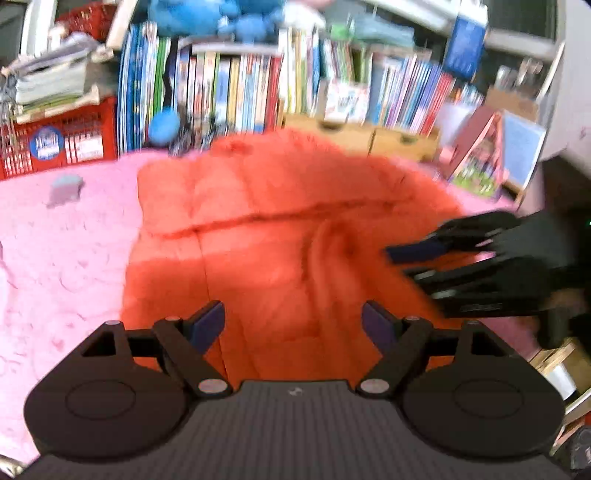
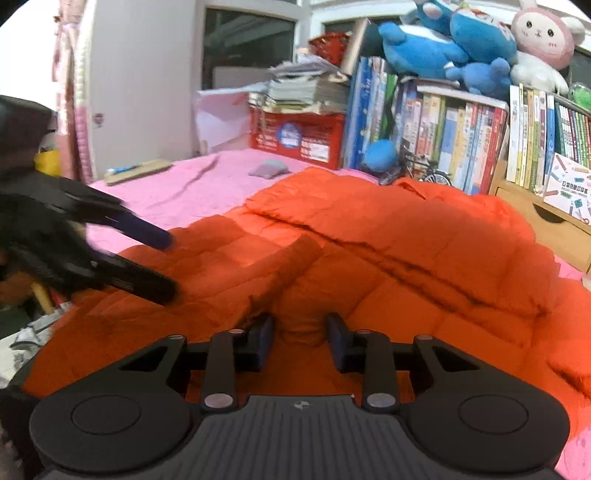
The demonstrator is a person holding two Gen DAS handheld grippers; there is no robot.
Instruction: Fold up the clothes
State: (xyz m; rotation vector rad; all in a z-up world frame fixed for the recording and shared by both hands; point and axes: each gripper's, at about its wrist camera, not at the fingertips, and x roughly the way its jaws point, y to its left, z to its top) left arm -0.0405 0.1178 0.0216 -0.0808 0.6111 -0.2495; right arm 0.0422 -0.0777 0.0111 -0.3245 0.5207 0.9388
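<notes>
Orange quilting fills most of what I can see: a puffy down jacket [image 1: 258,229] lies spread on the pink bedspread [image 1: 66,236], its stitched panels lumpy, with a long seam or zip line running across the middle and a raised fold, perhaps a sleeve, sticking up near its centre [image 2: 291,254]. Over the jacket's near edge hangs the left hand-held gripper [image 1: 293,326], its blue-padded fingers spread wide with nothing between them. The right hand-held gripper [image 2: 300,341] sits low over the jacket too, its fingers parted by a narrower gap; a hump of orange fabric rises in that gap, but I cannot tell whether the pads press on it. Each tool shows in the other's camera, blurred, fingers apart and just above the cloth. Farther back on the bedspread lies a small grey-blue object [image 2: 267,169], and near the far edge a flat wooden board [image 2: 138,170]. Behind the bed stand a red plastic crate [image 2: 297,138] stacked with papers, rows of upright children's books [image 1: 229,92], blue plush toys [image 2: 447,40], a pink rabbit plush [image 2: 543,33] and a small wooden drawer unit [image 2: 546,218].
</notes>
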